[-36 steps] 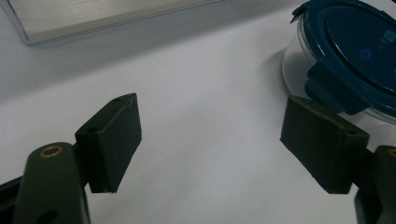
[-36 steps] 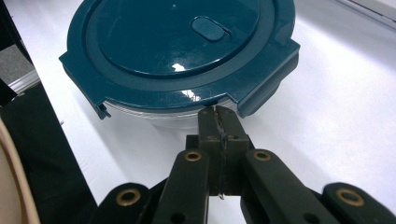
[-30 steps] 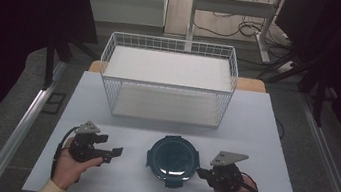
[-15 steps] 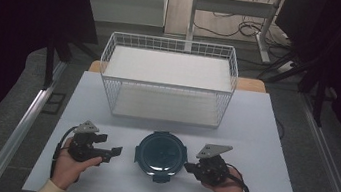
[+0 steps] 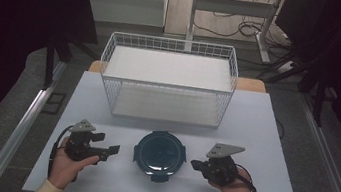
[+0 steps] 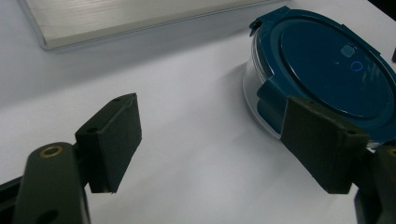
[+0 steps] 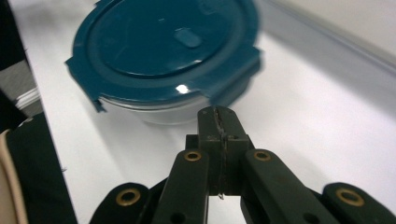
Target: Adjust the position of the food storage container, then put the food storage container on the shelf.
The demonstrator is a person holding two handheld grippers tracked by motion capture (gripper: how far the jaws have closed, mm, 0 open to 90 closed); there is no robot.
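I see round container (image 5: 160, 153), glossy dark-teal snap lid with four clip tabs, clear body, sitting near front edge of matte white counter (image 5: 273, 141), centred. White wire basket (image 5: 167, 85), rectangular, toward back edge. My left gripper (image 5: 109, 149) jaws spread wide, empty, just beside container. My right gripper (image 5: 195, 164) jaws pressed together, holding nothing, tip near container's clip tab.

A white wire basket (image 5: 167, 83) stands at the far edge of the white worktop (image 5: 273, 141), midway between its side edges. A round container with a dark teal clip lid (image 5: 160, 153) sits near the near edge, apart from the basket.
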